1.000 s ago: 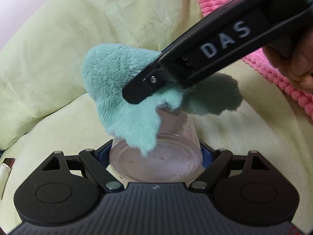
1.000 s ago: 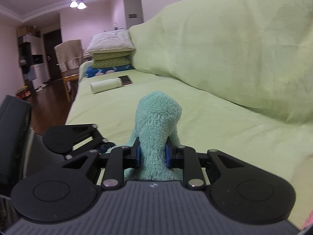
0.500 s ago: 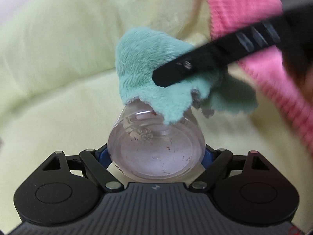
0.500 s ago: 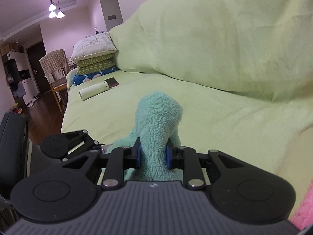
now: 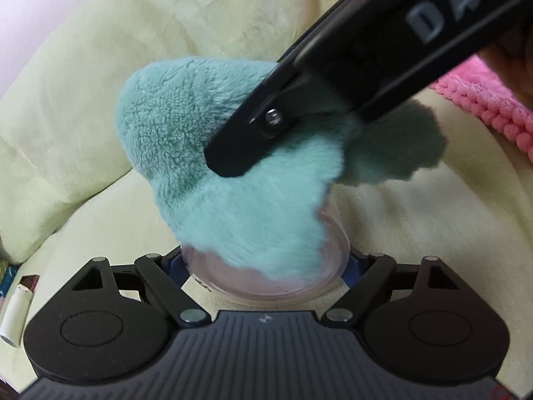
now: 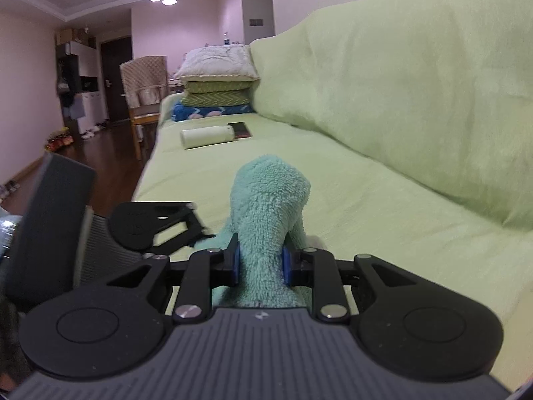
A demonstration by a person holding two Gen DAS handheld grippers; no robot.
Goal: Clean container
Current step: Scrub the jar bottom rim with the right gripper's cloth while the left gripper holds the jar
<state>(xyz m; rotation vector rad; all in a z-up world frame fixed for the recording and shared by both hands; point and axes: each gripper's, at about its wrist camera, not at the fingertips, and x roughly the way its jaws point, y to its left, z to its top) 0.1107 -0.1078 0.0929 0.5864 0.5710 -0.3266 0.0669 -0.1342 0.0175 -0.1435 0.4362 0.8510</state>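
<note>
A clear plastic container (image 5: 230,278) lies with its base toward the left wrist camera. My left gripper (image 5: 266,261) is shut on it, blue pads against its sides. A fluffy teal cloth (image 5: 186,126) drapes over the container and hides most of its base and body. My right gripper (image 5: 240,153) reaches in from the upper right, shut on that cloth. In the right wrist view the teal cloth (image 6: 269,200) stands bunched between the blue pads of the right gripper (image 6: 260,263), and the left gripper (image 6: 150,230) shows low on the left.
A light green cover lies over the sofa seat (image 6: 366,200) and back cushion (image 6: 416,83). A pink knobbly fabric (image 5: 483,100) and a hand (image 5: 513,53) are at upper right. Farther along the seat lie a white cylinder (image 6: 206,136), a dark phone (image 6: 240,129) and stacked pillows (image 6: 216,83).
The right gripper swung the cloth up off the container's base half a second ago, then back down over it. The container stays gripped in the left gripper.
</note>
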